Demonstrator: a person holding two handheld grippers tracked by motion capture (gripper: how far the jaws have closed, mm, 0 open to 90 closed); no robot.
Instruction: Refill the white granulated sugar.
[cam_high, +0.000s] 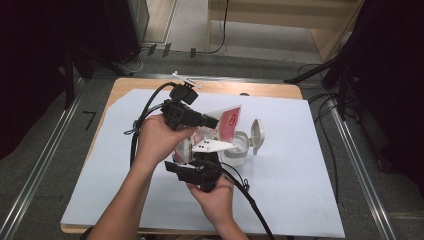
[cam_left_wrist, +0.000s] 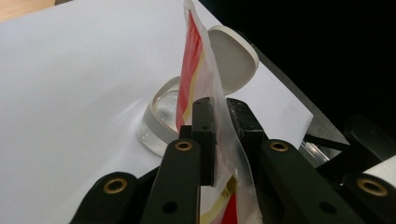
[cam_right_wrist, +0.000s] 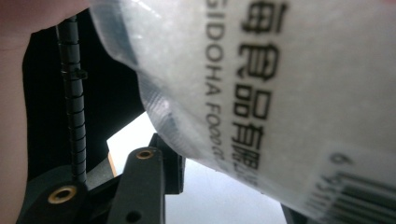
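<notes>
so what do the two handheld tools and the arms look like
Both are black plastic. The left tool trails a thick black cable; the right tool carries a white three-cornered plate and its own black cable. Forearms are bare, no sleeves.

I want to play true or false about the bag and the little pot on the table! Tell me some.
1. The left claw pinches a red and white bag. True.
2. The clear pot has its lid shut. False: the white flip lid stands open.
3. The bag is tipped above the pot. True.
4. The pot stands on a green cloth. False: it stands on a white sheet.
5. The bag has printed letters on it. True, seen in the right gripper view.
</notes>
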